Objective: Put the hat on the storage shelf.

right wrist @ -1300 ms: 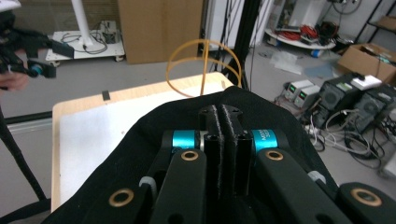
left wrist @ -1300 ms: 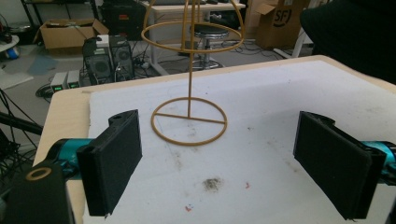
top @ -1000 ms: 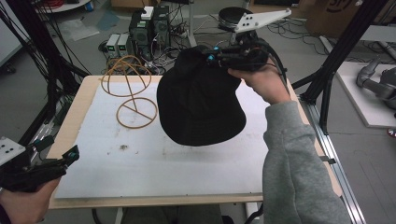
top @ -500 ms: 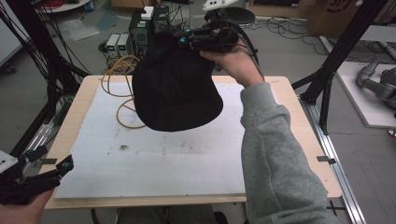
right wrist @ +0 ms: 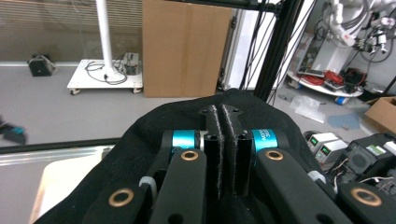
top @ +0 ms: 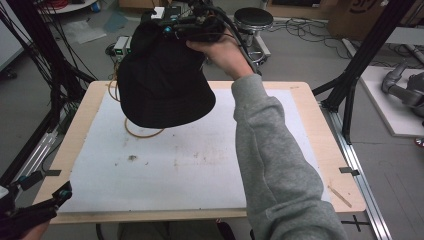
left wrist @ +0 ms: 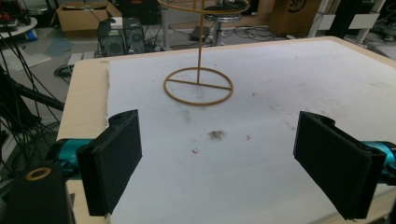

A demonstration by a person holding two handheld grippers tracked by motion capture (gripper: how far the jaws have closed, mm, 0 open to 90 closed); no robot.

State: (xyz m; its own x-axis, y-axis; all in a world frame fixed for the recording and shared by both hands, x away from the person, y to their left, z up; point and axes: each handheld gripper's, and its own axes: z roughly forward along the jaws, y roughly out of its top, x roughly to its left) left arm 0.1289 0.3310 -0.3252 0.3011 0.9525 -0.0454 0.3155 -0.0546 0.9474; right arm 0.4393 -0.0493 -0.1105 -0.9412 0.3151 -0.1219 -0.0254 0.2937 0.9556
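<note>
High view: black hat (top: pixel 162 80) brim-down (right tongs (top: pixel 170 27))

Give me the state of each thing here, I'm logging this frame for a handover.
Black hat: lifted off the table, hanging from the right gripper.
Right gripper: shut on the hat's fabric.
Left gripper: open, holding nothing, low over the near table edge.
Wire hat stand: upright on the white mat, bare.

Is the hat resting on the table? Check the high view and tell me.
No. The hat hangs in the air from the right gripper, clear of the table.
</note>
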